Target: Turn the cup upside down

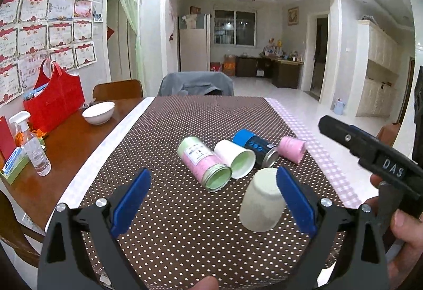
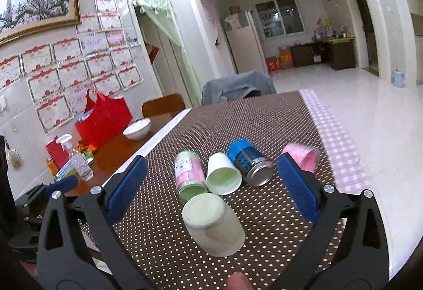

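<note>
A pale green-white cup stands upside down on the brown dotted cloth; it also shows in the right wrist view, bottom up, between the fingers. My left gripper is open, its right finger beside the cup. My right gripper is open around the cup without touching it; its body shows in the left wrist view. Behind lie a pink-green tin, a white paper cup, a blue tin and a pink cup, all on their sides.
A wooden table at left holds a white bowl, a spray bottle and a red bag. A chair with a grey jacket stands at the far edge. The cloth's pink checked edge runs along the right.
</note>
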The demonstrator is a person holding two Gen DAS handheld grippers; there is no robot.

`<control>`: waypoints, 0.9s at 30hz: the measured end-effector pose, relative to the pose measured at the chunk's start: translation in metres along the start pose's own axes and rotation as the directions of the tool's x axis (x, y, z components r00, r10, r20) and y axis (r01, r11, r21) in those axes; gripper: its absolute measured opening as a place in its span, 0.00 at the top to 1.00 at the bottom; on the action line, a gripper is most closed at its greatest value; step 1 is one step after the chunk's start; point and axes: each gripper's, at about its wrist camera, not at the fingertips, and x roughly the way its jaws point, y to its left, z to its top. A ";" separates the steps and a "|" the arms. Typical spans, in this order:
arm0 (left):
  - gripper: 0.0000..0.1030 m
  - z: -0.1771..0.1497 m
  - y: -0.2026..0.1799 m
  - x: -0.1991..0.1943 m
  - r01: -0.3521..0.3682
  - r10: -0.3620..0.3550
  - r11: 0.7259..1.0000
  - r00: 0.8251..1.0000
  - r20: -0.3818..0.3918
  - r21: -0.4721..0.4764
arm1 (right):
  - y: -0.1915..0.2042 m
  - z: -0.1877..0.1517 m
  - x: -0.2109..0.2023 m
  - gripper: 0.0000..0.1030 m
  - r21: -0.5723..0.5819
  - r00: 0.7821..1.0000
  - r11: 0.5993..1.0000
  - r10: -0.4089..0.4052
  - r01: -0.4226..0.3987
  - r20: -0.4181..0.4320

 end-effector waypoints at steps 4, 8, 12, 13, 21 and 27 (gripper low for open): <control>0.09 0.001 -0.005 -0.014 -0.005 0.005 1.000 1.000 0.026 0.001 | 0.001 0.002 -0.017 0.06 -0.007 0.999 0.999 -0.039 0.039 0.007; 0.09 0.000 -0.009 -0.023 -0.028 0.028 1.000 0.999 0.044 0.006 | 0.004 -0.003 -0.033 0.06 -0.013 0.996 0.996 -0.092 0.092 0.022; 0.09 -0.001 -0.010 -0.028 -0.038 0.037 0.999 0.998 0.046 0.007 | 0.007 -0.009 -0.044 0.06 -0.021 0.992 0.992 -0.124 0.124 0.024; 0.09 -0.001 -0.011 -0.030 -0.034 0.033 0.999 0.998 0.048 0.006 | 0.007 -0.010 -0.045 0.06 -0.020 0.991 0.991 -0.130 0.131 0.024; 0.09 0.001 -0.018 -0.044 -0.039 0.037 0.999 0.996 0.082 0.026 | 0.014 -0.015 -0.050 0.06 -0.030 0.987 0.987 -0.158 0.159 0.037; 0.09 0.003 -0.017 -0.046 -0.065 0.064 0.998 0.995 0.079 0.014 | 0.020 -0.017 -0.049 0.06 -0.054 0.987 0.986 -0.155 0.157 0.038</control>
